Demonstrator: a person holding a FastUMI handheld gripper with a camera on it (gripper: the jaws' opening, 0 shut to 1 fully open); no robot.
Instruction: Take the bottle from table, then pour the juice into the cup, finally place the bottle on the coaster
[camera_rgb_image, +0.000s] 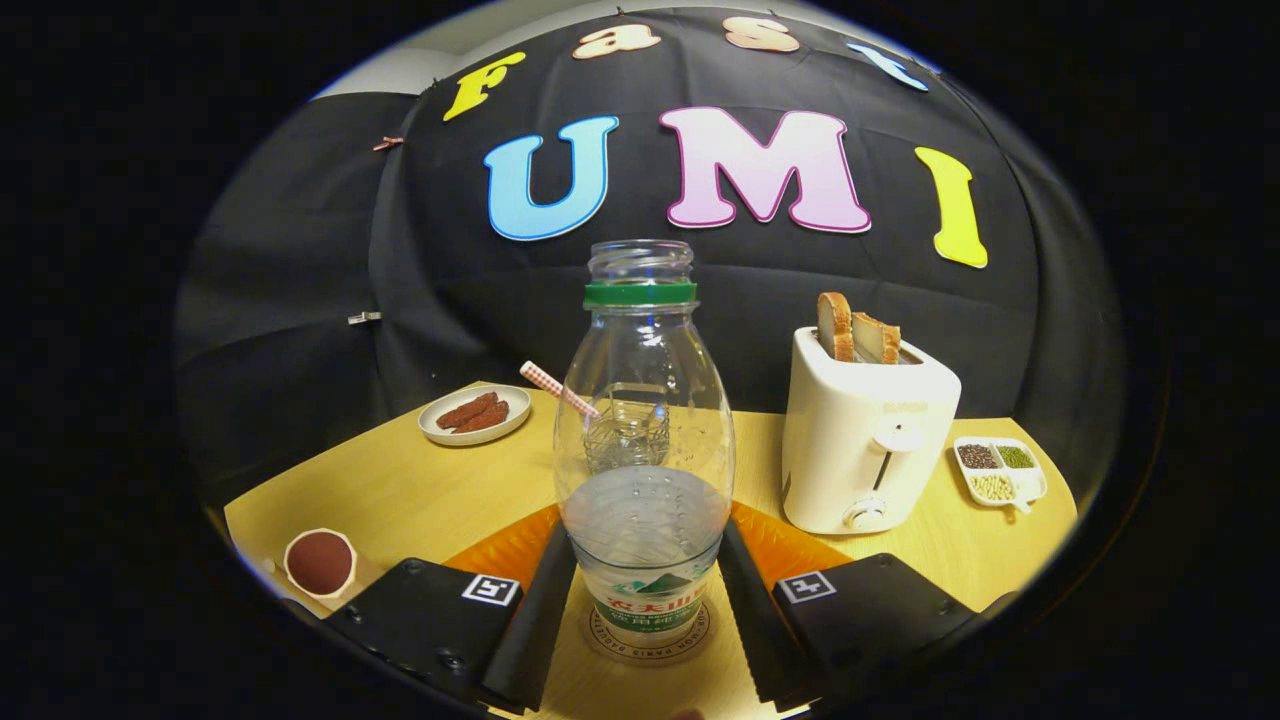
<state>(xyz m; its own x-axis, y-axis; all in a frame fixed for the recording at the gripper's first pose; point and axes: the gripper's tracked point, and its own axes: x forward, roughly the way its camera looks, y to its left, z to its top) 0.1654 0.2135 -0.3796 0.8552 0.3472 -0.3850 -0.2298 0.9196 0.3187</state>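
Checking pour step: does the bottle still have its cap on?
No. The bottle, upright between the gripper fingers, shows an open neck above its green ring.

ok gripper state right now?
Gripper: shut on the bottle, one finger on each side of its lower body; the bottle stands upright on the coaster.
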